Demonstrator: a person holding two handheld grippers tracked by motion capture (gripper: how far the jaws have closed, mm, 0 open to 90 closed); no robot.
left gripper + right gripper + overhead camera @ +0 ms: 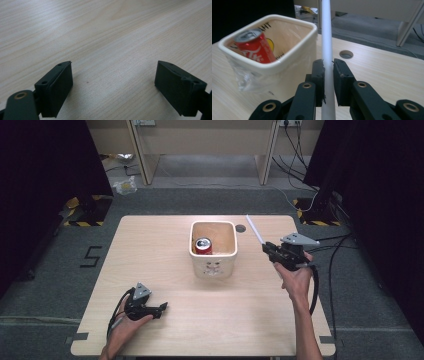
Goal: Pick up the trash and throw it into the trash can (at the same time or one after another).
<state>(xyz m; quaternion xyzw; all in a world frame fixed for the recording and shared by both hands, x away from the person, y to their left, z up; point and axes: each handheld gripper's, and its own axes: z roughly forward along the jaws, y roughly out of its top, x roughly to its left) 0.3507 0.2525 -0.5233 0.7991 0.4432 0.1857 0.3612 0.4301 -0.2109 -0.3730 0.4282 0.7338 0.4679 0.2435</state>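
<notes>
1. Right gripper (pixel 268 249): held above the table's (pixel 165 330) right side, jaws clamped on a white straw (pixel 327 45) that slants up and away.
2. Left gripper (pixel 113 85): low over bare wood at front left, jaws spread wide, nothing between them.
3. Cream bin (pixel 226 265): mid-table, plastic-lined.
4. Red can (pixel 255 50): leaning inside the bin.

I see table (pixel 165 245): pale matt wood grain | bin (pixel 287 60): glossy cream plastic, clear crinkled film liner | can (pixel 255 48): shiny red metal | straw (pixel 327 50): smooth white matt | tool pads (pixel 60 87): matt black plastic
</notes>
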